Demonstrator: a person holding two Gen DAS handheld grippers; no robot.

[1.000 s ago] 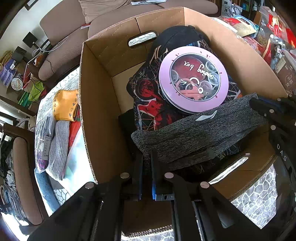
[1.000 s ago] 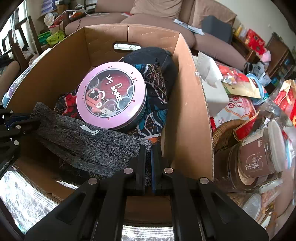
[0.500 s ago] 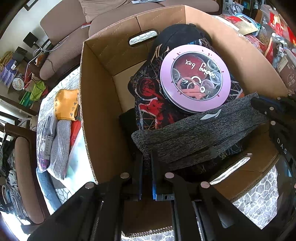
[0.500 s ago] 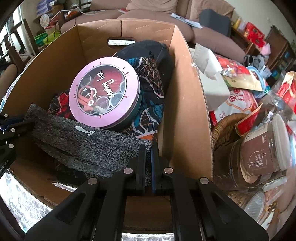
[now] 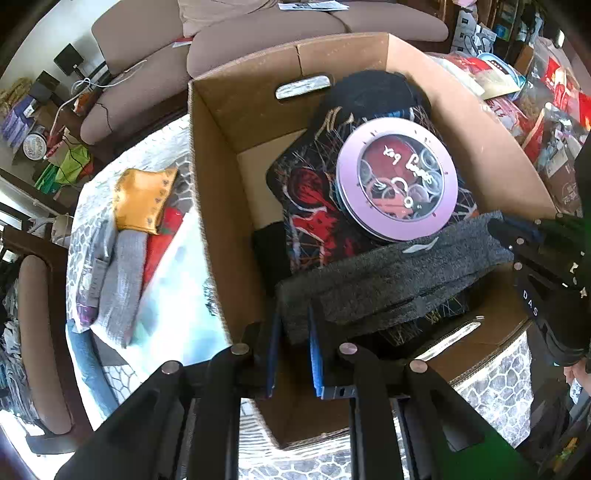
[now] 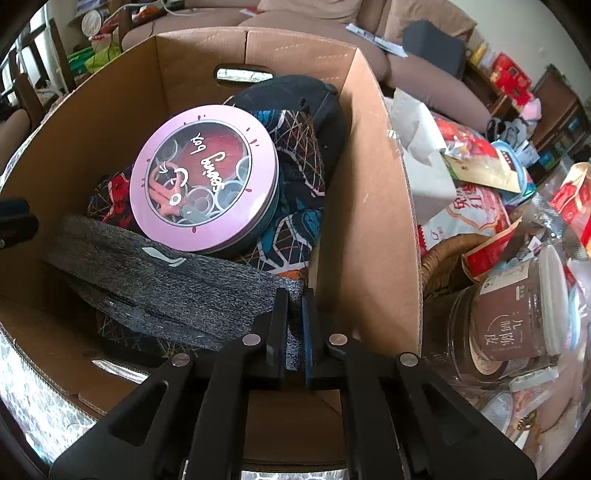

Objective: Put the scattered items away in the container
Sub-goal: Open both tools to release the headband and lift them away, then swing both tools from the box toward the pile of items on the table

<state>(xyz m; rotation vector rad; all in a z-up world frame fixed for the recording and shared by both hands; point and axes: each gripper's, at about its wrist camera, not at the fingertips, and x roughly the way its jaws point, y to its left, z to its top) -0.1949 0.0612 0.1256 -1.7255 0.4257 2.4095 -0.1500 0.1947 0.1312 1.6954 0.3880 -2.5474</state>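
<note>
A folded dark grey garment (image 5: 391,273) lies across the near part of the open cardboard box (image 5: 218,192), stretched between both grippers. My left gripper (image 5: 293,325) is shut on its left end. My right gripper (image 6: 293,306) is shut on its right end (image 6: 166,280), close to the box's right wall (image 6: 369,206). Behind the garment a round pink tin (image 5: 397,181) rests on patterned dark clothing (image 5: 310,206) and a black cap (image 6: 295,92). The right gripper also shows at the right edge of the left wrist view (image 5: 517,236).
Left of the box, folded clothes lie on the patterned tabletop: an orange item (image 5: 142,199) and a grey one (image 5: 118,284). Right of the box are a wicker basket (image 6: 443,258), a brown jar (image 6: 517,321) and snack packets (image 6: 469,206). A sofa (image 5: 258,33) stands behind.
Both grippers have sunk a little further into the box with the grey garment, which now lies lower against the pink tin. The grips have not changed.
</note>
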